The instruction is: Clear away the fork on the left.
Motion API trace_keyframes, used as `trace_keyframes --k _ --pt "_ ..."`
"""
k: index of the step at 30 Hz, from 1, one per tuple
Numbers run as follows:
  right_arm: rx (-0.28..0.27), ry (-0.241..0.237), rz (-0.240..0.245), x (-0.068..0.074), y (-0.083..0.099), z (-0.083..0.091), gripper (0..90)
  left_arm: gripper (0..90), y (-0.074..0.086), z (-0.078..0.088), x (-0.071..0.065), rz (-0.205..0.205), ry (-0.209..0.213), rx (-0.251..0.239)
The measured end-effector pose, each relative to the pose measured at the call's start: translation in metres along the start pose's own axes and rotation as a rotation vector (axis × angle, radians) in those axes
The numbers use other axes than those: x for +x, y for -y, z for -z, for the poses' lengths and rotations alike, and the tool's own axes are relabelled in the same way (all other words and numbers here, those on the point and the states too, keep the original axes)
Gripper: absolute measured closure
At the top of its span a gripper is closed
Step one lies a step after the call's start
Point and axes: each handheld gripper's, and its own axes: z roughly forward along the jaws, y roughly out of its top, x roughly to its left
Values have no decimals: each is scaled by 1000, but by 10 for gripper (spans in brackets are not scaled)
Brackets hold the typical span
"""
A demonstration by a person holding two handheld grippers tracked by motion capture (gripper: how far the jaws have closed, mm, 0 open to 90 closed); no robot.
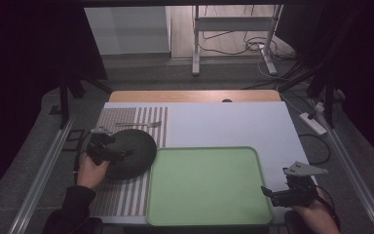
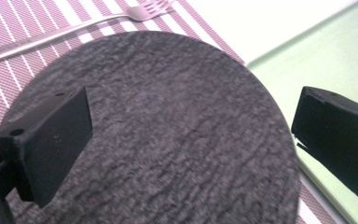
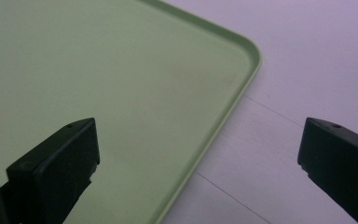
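Left gripper (image 1: pixel 108 152) jaws apart, straddling the plate (image 2: pixel 168 130) directly beneath on the striped mat (image 1: pixel 121 200). Judged: slide to plate's rim, clamp edge firmly, lift level toward tray (image 1: pixel 204 183). Right gripper (image 1: pixel 275 194) jaws apart, idle beside tray's corner.

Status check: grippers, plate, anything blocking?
Left gripper open over dark plate. Right gripper open at green tray corner. Fork beyond plate, clear.

The plate's (image 2: pixel 177 135) lower part is cut off.
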Motion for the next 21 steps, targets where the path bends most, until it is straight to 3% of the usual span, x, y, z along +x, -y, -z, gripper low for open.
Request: trace_keyframes --k 11,16,21 --pt "1 -4 2 0 0 0 0 0 -13 -12 22 37 -34 11" --pt "1 -5 2 0 0 0 0 0 -20 -19 31 42 -70 29" --pt "1 -7 2 0 0 0 0 0 -25 -26 37 30 -76 50"
